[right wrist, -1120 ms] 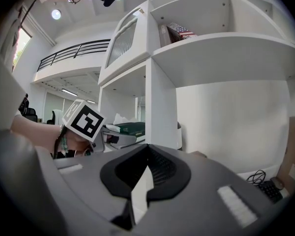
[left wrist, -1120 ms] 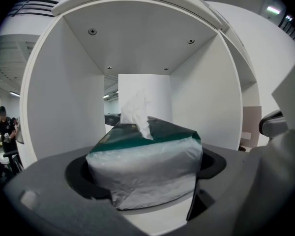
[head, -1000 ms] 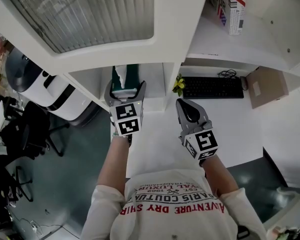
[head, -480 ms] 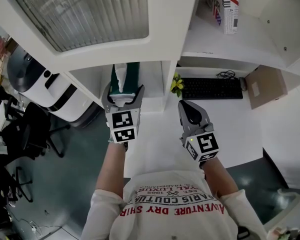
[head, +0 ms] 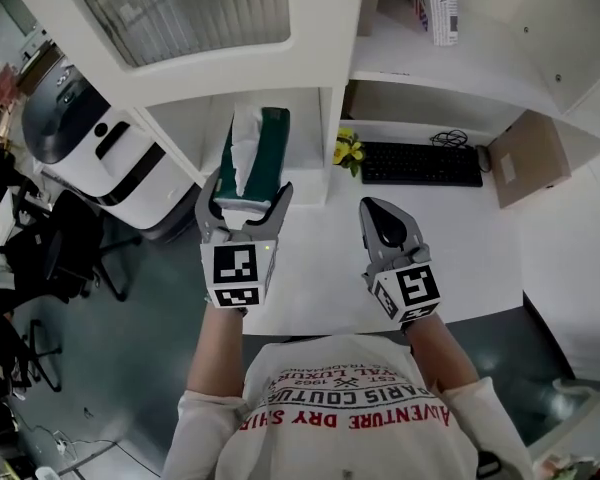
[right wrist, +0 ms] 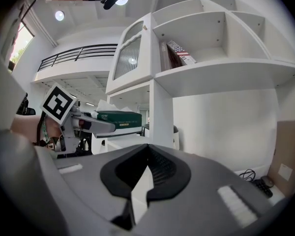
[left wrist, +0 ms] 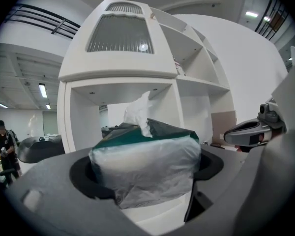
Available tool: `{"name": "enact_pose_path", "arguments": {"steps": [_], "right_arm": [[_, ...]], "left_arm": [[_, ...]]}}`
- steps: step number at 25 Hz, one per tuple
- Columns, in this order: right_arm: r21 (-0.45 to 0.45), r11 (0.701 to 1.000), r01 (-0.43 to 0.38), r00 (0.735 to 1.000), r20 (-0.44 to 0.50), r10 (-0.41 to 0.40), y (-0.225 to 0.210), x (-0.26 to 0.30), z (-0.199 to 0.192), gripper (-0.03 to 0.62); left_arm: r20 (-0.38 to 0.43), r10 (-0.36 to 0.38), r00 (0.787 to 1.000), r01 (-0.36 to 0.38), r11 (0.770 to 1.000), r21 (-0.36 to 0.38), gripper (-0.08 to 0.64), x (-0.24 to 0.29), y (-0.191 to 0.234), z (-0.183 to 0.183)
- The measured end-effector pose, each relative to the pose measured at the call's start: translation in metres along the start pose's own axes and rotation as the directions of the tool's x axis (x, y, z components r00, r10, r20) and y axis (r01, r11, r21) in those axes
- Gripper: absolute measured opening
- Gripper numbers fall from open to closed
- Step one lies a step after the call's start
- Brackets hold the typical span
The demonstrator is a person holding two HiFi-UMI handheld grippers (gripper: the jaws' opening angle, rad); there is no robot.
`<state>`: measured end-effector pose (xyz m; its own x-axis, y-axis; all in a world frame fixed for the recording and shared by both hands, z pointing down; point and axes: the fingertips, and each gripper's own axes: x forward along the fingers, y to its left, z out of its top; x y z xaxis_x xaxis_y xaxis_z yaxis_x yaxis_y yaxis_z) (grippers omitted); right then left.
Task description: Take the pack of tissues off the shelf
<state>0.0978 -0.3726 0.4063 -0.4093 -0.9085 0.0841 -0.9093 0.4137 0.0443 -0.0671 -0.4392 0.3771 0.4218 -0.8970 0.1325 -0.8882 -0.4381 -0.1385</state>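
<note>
My left gripper (head: pixel 245 200) is clamped on the near end of the pack of tissues (head: pixel 255 158), upper middle of the frame, at the front of the shelf (head: pixel 307 158). My right gripper (head: pixel 382 214) is closed and empty. I think this is the taking-out step. Next, pull it clear toward me and keep squeezing.

Green-topped, clear-wrapped pack of tissues (head: pixel 260 153), white sheet poking up, held by left gripper (head: pixel 246 194).

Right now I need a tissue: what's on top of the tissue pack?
A white tissue sticks up from the green top of the tissue pack, which the left gripper holds. The slot beneath it is hidden.
</note>
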Motion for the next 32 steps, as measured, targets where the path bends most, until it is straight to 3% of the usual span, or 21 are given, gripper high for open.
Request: {"name": "enact_pose_path", "arguments": {"steps": [7, 17, 23, 32], "right_arm": [[-0.006, 1.000, -0.030, 0.999, 0.014, 0.030, 0.017, -0.041, 0.003, 0.000], [-0.024, 0.996, -0.088, 0.996, 0.014, 0.088, 0.024, -0.100, 0.002, 0.000], [-0.027, 0.993, -0.115, 0.993, 0.003, 0.116, 0.026, -0.128, -0.005, 0.000], [-0.065, 0.983, -0.172, 0.983, 0.051, 0.175, 0.042, -0.160, -0.001, -0.002]], "left_arm": [[0.054, -0.002, 0.999, 0.002, 1.000, -0.002, 0.453, -0.059, -0.028, 0.011], [0.032, -0.013, 0.999, 0.014, 0.999, -0.044, 0.451, -0.134, -0.077, -0.008], [0.036, -0.044, 0.998, 0.046, 0.997, -0.056, 0.453, -0.163, -0.111, -0.024], [0.051, -0.034, 0.998, 0.037, 0.997, -0.062, 0.451, -0.187, -0.131, -0.033]]}}
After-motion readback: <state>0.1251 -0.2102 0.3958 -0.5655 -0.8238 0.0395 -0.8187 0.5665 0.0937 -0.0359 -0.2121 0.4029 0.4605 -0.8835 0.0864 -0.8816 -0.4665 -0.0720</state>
